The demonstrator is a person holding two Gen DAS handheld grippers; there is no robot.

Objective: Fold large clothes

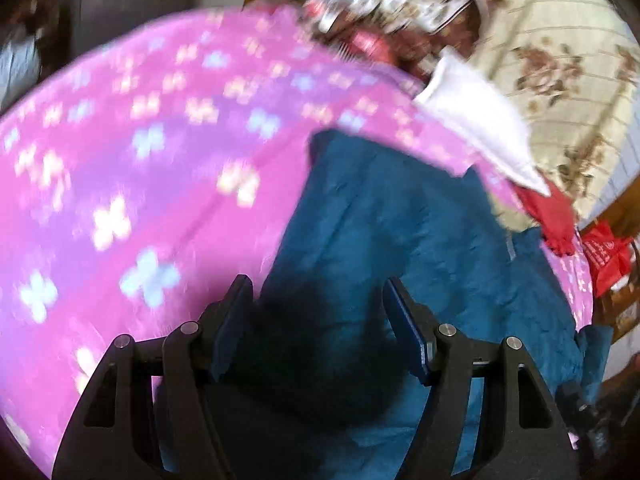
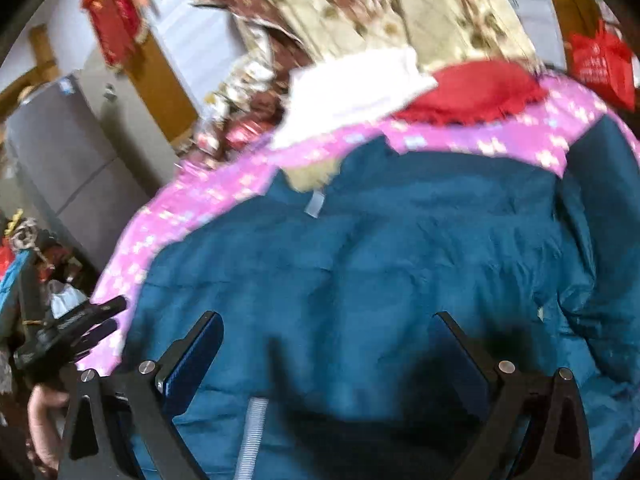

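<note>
Both sets of fingers spread wide, nothing between them. My left gripper (image 1: pixel 316 312) hangs over the near left edge of the large teal padded jacket (image 1: pixel 420 248); my right gripper (image 2: pixel 328 344) hangs over its middle, a pale zip strip (image 2: pixel 252 436) just below and left of the gap.

The jacket lies spread on the pink fleece blanket with pale clover print (image 1: pixel 140 140), collar end away from the fingers.

Judgement on the step: I'm choosing pinch points. Best to drop each gripper onto an outer edge, side seam or sleeve, catch both layers, lift low and carry inward evenly. Padded fabric is bulky and slippery; a shallow pinch could let go.

Beyond the fingertips: white folded cloth (image 2: pixel 352 88), red fringed cloth (image 2: pixel 476 92), cream floral quilt (image 2: pixel 400 8).

Writing: pale neck tag (image 2: pixel 315 204) on the collar, too blurred. Red bag (image 2: pixel 600 64) at far right carries white print, illegible.
</note>
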